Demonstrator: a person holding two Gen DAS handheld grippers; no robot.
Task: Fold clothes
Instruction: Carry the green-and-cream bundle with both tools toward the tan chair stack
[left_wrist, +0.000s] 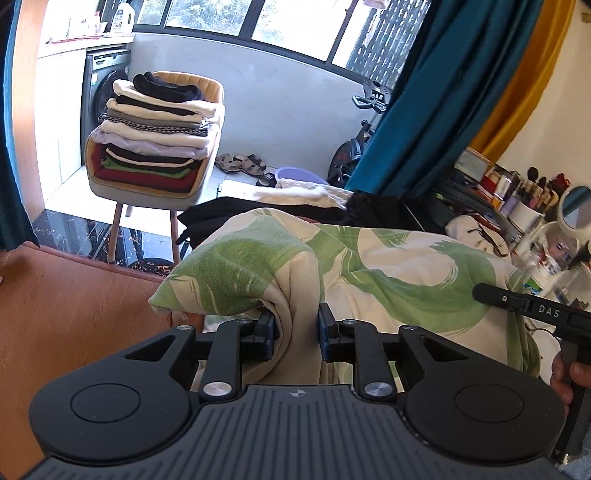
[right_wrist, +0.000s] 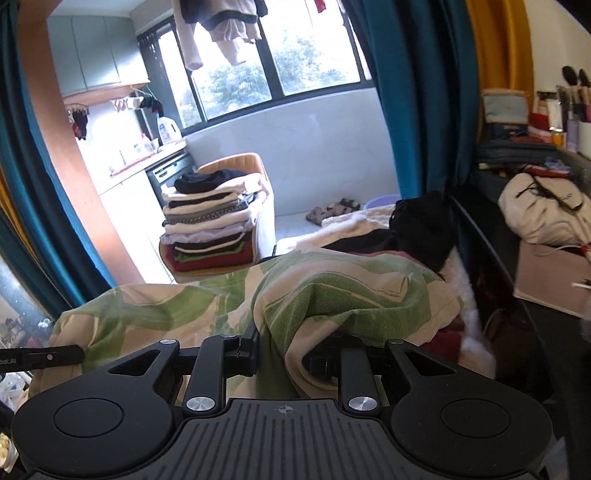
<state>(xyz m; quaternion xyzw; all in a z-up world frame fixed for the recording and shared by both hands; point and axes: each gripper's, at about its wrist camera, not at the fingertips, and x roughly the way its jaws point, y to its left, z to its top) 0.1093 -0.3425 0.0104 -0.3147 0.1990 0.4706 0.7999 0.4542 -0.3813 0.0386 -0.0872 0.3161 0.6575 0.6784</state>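
Note:
A cream garment with green brush-stroke print (left_wrist: 388, 273) hangs stretched between both grippers. My left gripper (left_wrist: 297, 332) is shut on a bunched fold of it, the cloth filling the gap between its blue pads. In the right wrist view the same garment (right_wrist: 332, 295) drapes over my right gripper (right_wrist: 284, 354), which is shut on a thick fold; its right finger is partly hidden under cloth. The right gripper's black finger (left_wrist: 517, 301) shows at the right edge of the left view. A tall stack of folded clothes (left_wrist: 155, 136) rests on a chair (left_wrist: 147, 192) ahead.
Black clothing (left_wrist: 295, 214) and a white fluffy throw (left_wrist: 306, 192) lie behind the garment. A dresser crowded with cosmetics and a round mirror (left_wrist: 574, 206) stands right. Teal curtains (left_wrist: 424, 92), sandals (left_wrist: 240, 164), a purple basin (left_wrist: 299, 173) and a washing machine (left_wrist: 105, 88) lie beyond. The wooden floor (left_wrist: 74, 314) shows at the left.

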